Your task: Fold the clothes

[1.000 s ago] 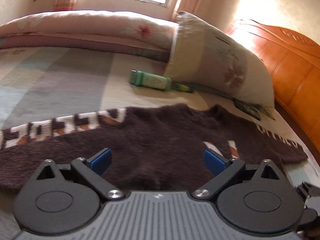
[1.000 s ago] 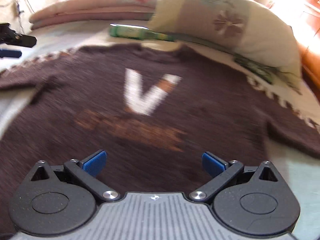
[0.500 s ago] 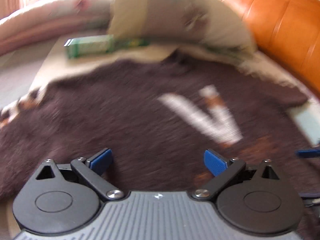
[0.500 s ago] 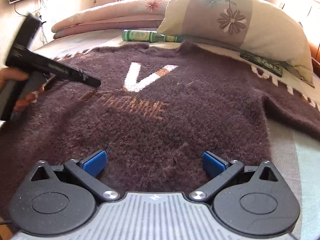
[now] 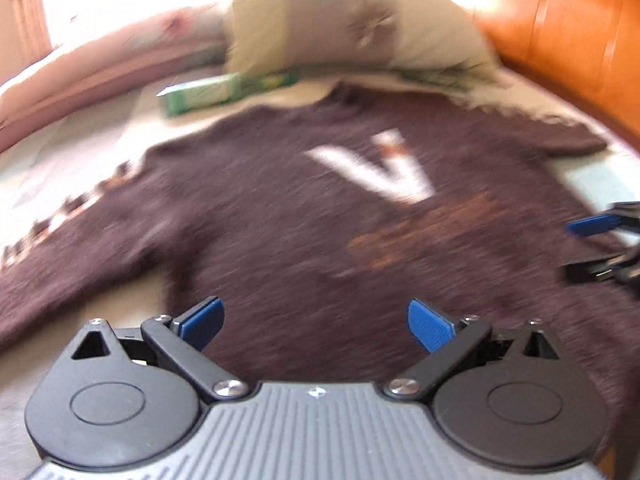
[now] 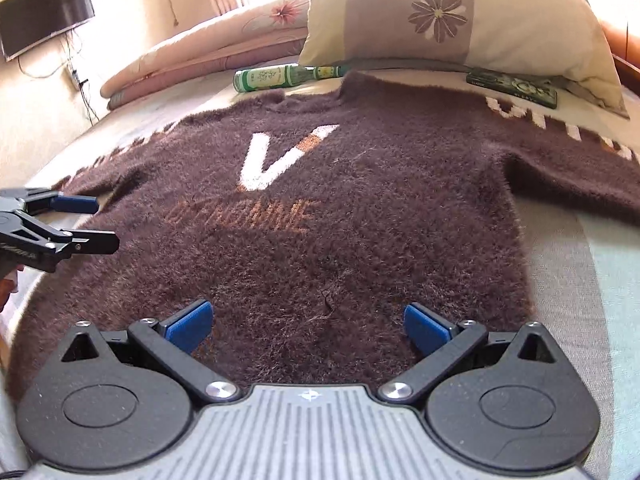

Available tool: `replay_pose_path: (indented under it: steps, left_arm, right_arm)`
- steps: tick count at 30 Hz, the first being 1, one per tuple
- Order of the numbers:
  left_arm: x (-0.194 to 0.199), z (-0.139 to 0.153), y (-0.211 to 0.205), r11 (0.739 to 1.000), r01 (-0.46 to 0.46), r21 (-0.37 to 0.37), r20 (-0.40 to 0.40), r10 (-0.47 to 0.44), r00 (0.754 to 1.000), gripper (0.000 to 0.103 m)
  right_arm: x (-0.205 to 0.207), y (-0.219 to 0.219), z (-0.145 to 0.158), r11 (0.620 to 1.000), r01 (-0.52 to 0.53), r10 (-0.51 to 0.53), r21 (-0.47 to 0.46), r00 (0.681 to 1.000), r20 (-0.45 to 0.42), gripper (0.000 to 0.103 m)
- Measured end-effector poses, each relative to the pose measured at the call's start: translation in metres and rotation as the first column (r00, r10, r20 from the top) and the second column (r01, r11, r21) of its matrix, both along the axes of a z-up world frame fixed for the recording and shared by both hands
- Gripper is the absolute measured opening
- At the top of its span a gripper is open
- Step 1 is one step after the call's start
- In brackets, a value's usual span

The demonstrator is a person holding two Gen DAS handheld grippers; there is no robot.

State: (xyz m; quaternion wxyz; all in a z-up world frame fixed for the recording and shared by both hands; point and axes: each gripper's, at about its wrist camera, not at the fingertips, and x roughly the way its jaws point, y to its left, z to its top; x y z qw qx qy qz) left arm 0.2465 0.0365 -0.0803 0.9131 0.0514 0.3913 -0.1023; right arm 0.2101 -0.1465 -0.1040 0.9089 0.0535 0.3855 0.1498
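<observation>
While the brown sweater (image 6: 320, 216) lies flat, front up, filling the centre of both views on the bed (image 6: 568, 280), no fold has begun. The left gripper (image 5: 316, 320) and right gripper (image 6: 308, 322) hover over its lower hem, jaws spread and holding nothing. Next step, as judged: pinch a sleeve or side edge and carry it inward. A green bottle (image 6: 280, 76) lies just above the collar.

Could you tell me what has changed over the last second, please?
The left claw swung right from the sleeve to face the sweater's chest. Nothing was gripped: both it and the right claw remain open. The sweater stays flat on the bed, bottle and pillow unmoved.
</observation>
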Motion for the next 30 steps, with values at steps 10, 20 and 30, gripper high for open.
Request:
replay_pose_path:
  steps: [10,20,30]
  left_arm:
    - [-0.074,-0.021,0.005,0.978,-0.175,-0.115,-0.035,0.173,0.984,0.099]
    - [-0.068,0.007,-0.032,0.991,-0.132,-0.019,0.038,0.133,0.990,0.099]
    - [-0.038,-0.024,-0.061,0.993,-0.100,-0.060,0.015,0.101,0.995,0.099]
  right_arm:
    - [-0.001,0.010,-0.005,0.995,-0.036,0.038,-0.096,0.999,0.022,0.103]
    - [-0.005,0.019,-0.011,0.982,-0.059,0.068,-0.177,0.997,0.044,0.103]
    - [-0.010,0.017,-0.012,0.978,-0.084,0.098,-0.192,0.993,0.064,0.103]
